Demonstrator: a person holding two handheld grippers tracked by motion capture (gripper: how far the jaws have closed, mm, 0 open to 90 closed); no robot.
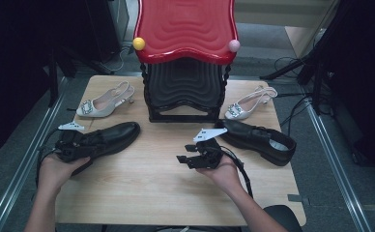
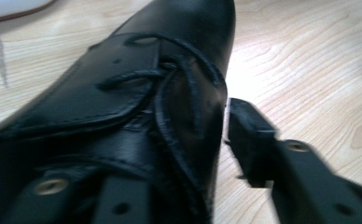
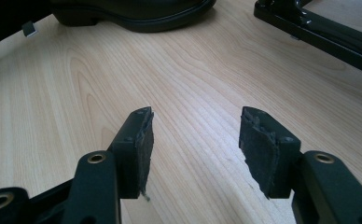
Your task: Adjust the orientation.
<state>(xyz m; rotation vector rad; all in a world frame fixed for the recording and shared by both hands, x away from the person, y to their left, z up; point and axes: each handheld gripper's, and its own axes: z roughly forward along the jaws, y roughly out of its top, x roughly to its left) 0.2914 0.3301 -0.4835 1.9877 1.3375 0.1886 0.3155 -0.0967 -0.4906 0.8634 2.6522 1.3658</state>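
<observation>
Black lace-up shoe [image 1: 109, 137], left of the red shoe rack [image 1: 185, 29], sits clamped across its laces by the left gripper [image 1: 74, 145] (presumably for lifting); right gripper [image 1: 188, 158] gapes idle.

Black leather lace-up shoe [image 1: 109, 137], upright on table's left, toe pointing right

Light falls from above onto the pale wooden table [image 1: 147, 193], while the surroundings in the high view sink into near black. The red chair seat [image 1: 185, 24] carries soft glare. In the left gripper view the black leather shoe [image 2: 123, 107] is blurred and glossy, beside an overexposed patch of wood. The right gripper view is sharper, with faint shadows.
</observation>
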